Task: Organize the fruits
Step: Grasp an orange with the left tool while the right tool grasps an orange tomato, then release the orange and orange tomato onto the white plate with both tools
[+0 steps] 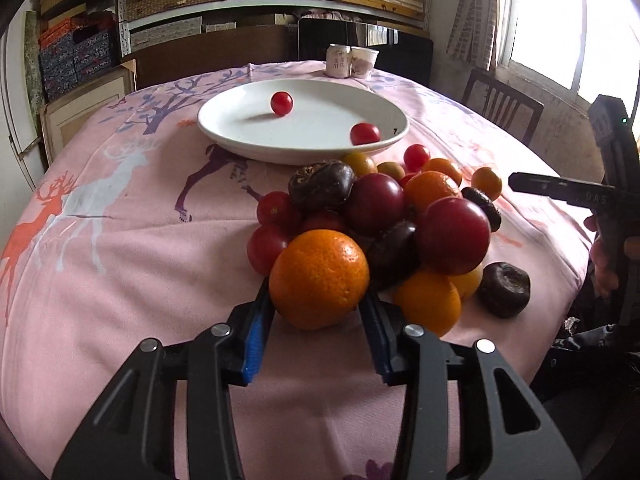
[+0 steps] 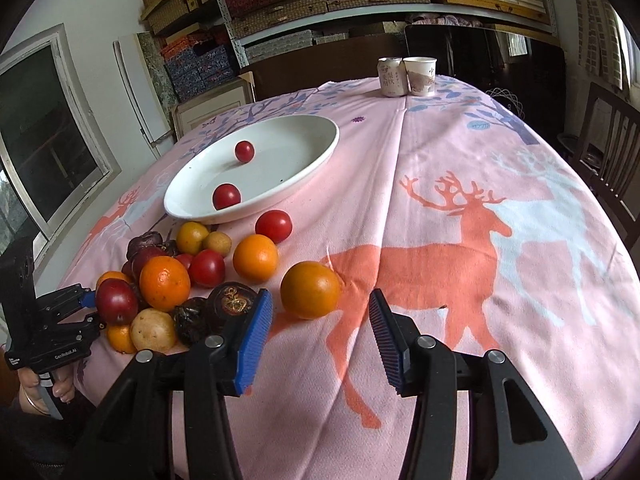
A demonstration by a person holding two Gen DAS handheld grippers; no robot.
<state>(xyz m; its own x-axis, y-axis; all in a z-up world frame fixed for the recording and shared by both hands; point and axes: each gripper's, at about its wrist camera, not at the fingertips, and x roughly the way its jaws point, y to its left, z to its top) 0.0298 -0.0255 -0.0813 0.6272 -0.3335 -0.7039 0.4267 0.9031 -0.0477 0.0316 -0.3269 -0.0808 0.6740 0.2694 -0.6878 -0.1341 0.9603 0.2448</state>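
My left tongs (image 1: 318,312) squeeze the big orange (image 1: 319,278) at the near edge of the fruit pile (image 1: 384,216). My right tongs (image 2: 320,320) are open, a small orange (image 2: 310,289) just ahead, untouched. Lifting mine could make leaning fruit roll away, off the table (image 1: 120,300).

Two cherry tomatoes (image 1: 281,103) on one white plate (image 1: 240,136); one can (image 1: 338,61); one cup (image 1: 365,62).
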